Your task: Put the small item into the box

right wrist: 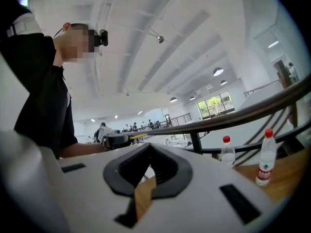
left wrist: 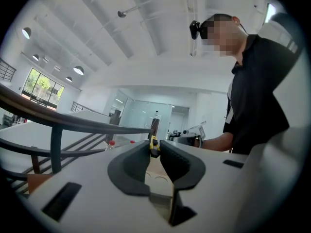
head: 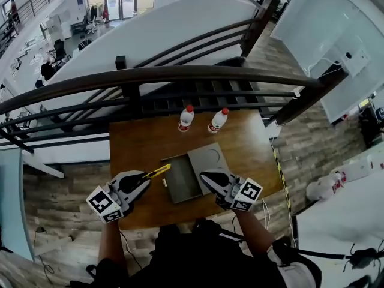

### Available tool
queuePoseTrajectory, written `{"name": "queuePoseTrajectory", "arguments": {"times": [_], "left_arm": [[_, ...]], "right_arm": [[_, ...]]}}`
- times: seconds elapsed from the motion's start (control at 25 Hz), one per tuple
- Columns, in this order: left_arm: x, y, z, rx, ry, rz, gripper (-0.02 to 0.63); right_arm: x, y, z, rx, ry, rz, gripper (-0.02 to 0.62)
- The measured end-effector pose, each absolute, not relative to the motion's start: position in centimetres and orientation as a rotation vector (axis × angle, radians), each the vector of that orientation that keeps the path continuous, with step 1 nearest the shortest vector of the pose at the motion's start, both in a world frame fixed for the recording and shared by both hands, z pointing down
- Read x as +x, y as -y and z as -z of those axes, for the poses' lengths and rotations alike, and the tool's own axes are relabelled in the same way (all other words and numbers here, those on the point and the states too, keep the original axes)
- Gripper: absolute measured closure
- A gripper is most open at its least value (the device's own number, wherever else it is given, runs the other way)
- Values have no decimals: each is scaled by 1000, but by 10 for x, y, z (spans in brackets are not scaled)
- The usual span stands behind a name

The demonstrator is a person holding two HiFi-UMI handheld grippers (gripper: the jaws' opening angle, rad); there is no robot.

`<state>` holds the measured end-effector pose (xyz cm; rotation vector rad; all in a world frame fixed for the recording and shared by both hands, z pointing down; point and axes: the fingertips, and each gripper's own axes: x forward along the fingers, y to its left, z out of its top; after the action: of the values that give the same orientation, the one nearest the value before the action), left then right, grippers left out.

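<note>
left hand-held gripper (head: 144,177) clenched on yellow item (head: 159,171), likely a cutter | right hand-held gripper (head: 207,176) clenched, empty, over grey box (head: 210,158) | box on counter (head: 135,143)

1. Utility knife (head: 158,172): yellow with a black detail, at the box's 9 o'clock.
2. Box (head: 210,161): dull grey-brown.
3. Table (head: 249,146): warm brown wood.
4. Bottles (head: 186,118) (head: 218,120): red caps, white labels, at the table's 12 o'clock.
5. Left gripper (head: 144,177) and right gripper (head: 204,175): pale bodies, black jaws, black-and-white marker cubes.

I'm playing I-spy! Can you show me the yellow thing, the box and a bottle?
yellow item (head: 159,171): head view, its middle.
box (head: 181,186): head view, bare inside floor.
bottle (head: 185,119): head view, its white body.
</note>
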<state>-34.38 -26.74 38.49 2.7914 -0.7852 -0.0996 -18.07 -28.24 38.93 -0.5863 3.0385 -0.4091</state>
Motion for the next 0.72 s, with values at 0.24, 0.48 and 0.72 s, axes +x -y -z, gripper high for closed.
{"name": "queuePoseTrajectory", "arguments": {"times": [0.24, 0.48, 0.72], "left_arm": [[-298, 298, -406, 2832, 731, -43, 531], [-262, 322, -443, 2798, 709, -121, 531], [-236, 326, -499, 2717, 670, -247, 531]], "right_arm": [[-147, 312, -425, -616, -3099, 410, 586], [-135, 338, -463, -584, -3144, 468, 586], [-127, 345, -503, -559, -3227, 547, 586]]}}
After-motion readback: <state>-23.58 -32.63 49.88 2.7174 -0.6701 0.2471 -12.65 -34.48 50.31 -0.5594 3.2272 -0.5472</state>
